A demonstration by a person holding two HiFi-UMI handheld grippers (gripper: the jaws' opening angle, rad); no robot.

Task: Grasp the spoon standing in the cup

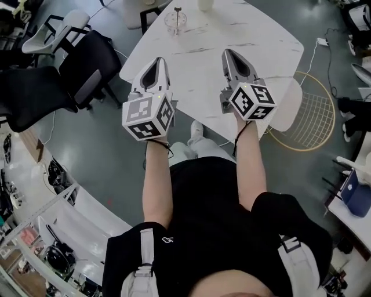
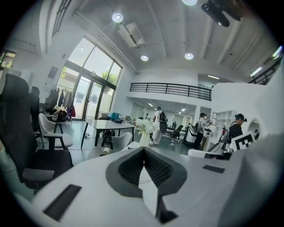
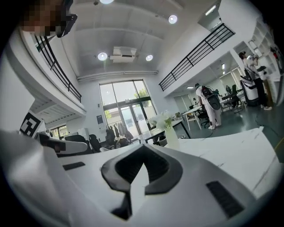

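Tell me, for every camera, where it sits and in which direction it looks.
Head view: on the person's head, looking steeply down at the white table; both forearms, left tool and right tool show.
Left gripper view: on the left tool, looking level across the table at a vase; its shut jaws show.
Right gripper view: on the right tool, facing the same vase; its shut jaws show.
Shared: the vase, in both gripper views.

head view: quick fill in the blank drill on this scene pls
The metal spoon stands in the clear glass ___ on the white marble-look table. The left hand-held gripper and right hand-held gripper both have ___ jaws. The black office chair is on the person's ___ side.
Missing: cup, shut, left.
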